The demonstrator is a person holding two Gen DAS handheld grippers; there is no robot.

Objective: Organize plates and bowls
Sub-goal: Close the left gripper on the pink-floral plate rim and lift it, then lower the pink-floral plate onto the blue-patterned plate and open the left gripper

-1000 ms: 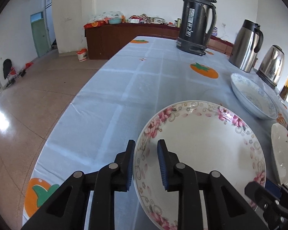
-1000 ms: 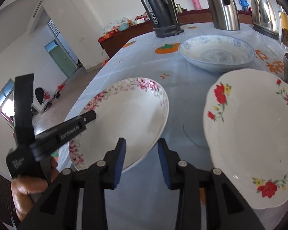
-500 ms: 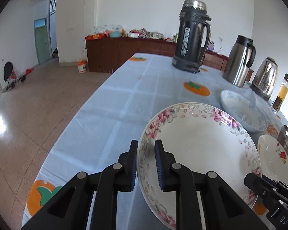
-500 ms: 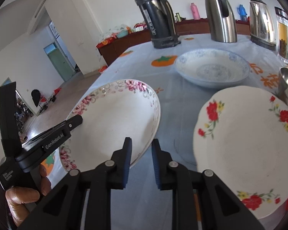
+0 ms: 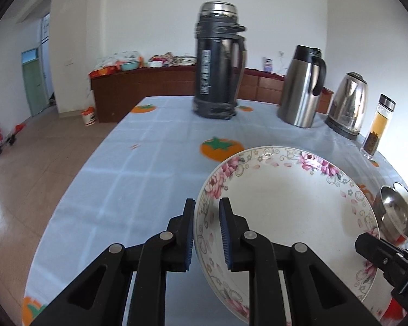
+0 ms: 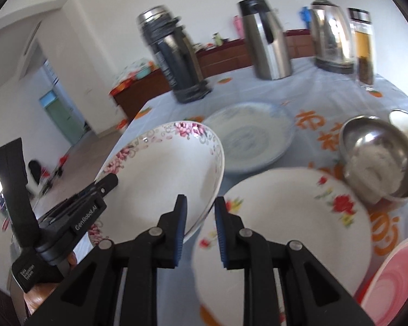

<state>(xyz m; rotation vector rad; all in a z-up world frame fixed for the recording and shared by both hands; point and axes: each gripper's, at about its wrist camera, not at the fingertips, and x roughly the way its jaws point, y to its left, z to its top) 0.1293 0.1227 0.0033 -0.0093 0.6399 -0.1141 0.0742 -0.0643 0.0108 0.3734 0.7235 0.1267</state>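
Two-handed carry of the pink-flowered plate [image 5: 285,212]: the left claw [image 5: 207,233] and right claw [image 6: 199,231] each clamp opposite rims, sharing the load and keeping it steady. Both claws have just been closing on the rim. Compared with earlier, the plate is off the surface [image 5: 138,168] and over the red-flowered plate [image 6: 285,217].
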